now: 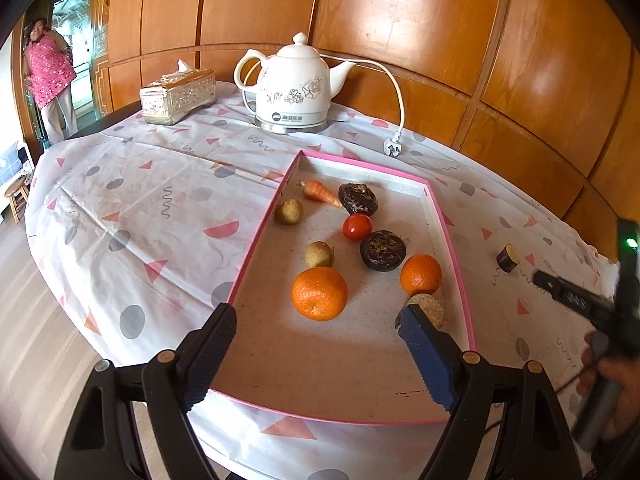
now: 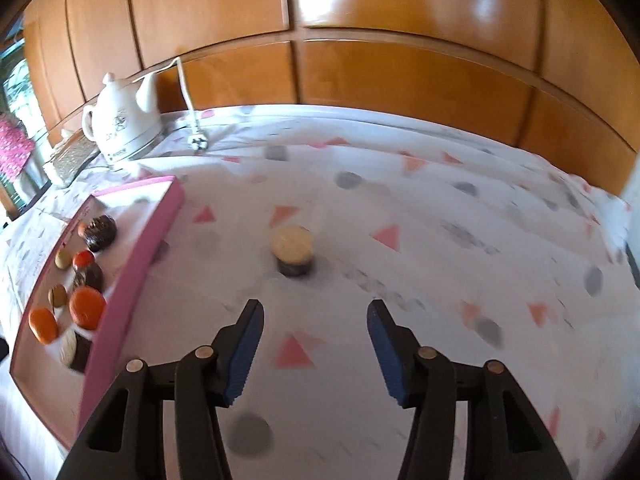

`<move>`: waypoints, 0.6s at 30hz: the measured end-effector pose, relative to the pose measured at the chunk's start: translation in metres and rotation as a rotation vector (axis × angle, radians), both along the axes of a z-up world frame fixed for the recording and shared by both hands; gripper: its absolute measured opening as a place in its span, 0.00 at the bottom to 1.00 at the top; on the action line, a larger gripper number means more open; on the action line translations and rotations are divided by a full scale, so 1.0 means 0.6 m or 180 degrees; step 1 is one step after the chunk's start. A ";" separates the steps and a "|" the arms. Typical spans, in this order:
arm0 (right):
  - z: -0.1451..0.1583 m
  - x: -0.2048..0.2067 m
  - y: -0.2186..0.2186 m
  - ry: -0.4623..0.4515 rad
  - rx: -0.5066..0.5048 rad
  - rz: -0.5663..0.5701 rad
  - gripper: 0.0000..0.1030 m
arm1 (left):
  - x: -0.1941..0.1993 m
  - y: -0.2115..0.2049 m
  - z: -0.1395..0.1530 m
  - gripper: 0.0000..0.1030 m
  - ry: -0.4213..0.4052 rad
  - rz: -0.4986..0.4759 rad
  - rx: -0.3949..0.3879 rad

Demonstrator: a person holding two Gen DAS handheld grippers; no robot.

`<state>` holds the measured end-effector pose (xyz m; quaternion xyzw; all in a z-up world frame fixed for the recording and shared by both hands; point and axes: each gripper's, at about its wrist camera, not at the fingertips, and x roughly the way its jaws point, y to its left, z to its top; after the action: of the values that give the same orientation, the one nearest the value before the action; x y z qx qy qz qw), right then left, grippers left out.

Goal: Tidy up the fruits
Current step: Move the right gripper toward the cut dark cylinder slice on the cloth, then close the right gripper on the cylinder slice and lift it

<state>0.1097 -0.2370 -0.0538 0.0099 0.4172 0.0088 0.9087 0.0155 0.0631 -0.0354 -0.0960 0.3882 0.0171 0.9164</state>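
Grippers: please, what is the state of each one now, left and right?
Left gripper: open, holding nothing, above the pink tray.
Right gripper: open, holding nothing; the small cut piece lies ahead on the tablecloth.

Counts: 1 pink tray [image 1: 448, 236]. In it: 2 oranges [image 1: 319, 293] [image 1: 421, 274], 1 tomato [image 1: 357, 227], 1 carrot [image 1: 320, 193], 2 dark wrinkled fruits [image 1: 358, 199] [image 1: 383, 249], 2 small tan round fruits [image 1: 289, 211] [image 1: 318, 254], and 1 tan-topped piece [image 1: 430, 307] at the near right, partly hidden. Outside the tray, on the cloth: 1 short dark piece w/ pale cut top [image 2: 293, 251]. Also 1 white kettle [image 1: 294, 88] w/ 1 plug [image 1: 393, 146], 1 tissue box [image 1: 178, 96], 1 tablecloth [image 1: 140, 200]. 2 grippers [image 1: 316, 316] [image 2: 316, 316]. 1 person [image 1: 50, 76] in the doorway, 1 stool [image 1: 16, 194].
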 end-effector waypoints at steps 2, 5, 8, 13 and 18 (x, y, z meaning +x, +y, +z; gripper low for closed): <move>-0.003 0.024 0.018 0.0017 -0.0048 0.0055 0.53 | 0.001 0.004 -0.003 0.82 0.0022 0.0022 0.0003; -0.010 0.055 0.030 0.0065 -0.0082 0.0029 0.53 | 0.004 0.011 -0.006 0.82 0.0049 0.0058 -0.0002; -0.019 0.085 0.036 0.0124 -0.0111 -0.0011 0.53 | 0.004 0.016 -0.009 0.82 0.0063 0.0090 0.0003; -0.034 0.114 0.034 0.0207 -0.0133 -0.0126 0.53 | 0.007 0.024 -0.017 0.82 0.0113 0.0140 -0.0023; -0.042 0.123 0.040 0.0211 -0.0210 -0.0086 0.33 | 0.009 0.025 -0.020 0.82 0.0138 0.0145 -0.0028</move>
<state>0.1832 -0.2130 -0.0790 -0.0142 0.4470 -0.0176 0.8942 0.0209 0.0778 -0.0472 -0.1085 0.4057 0.0383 0.9067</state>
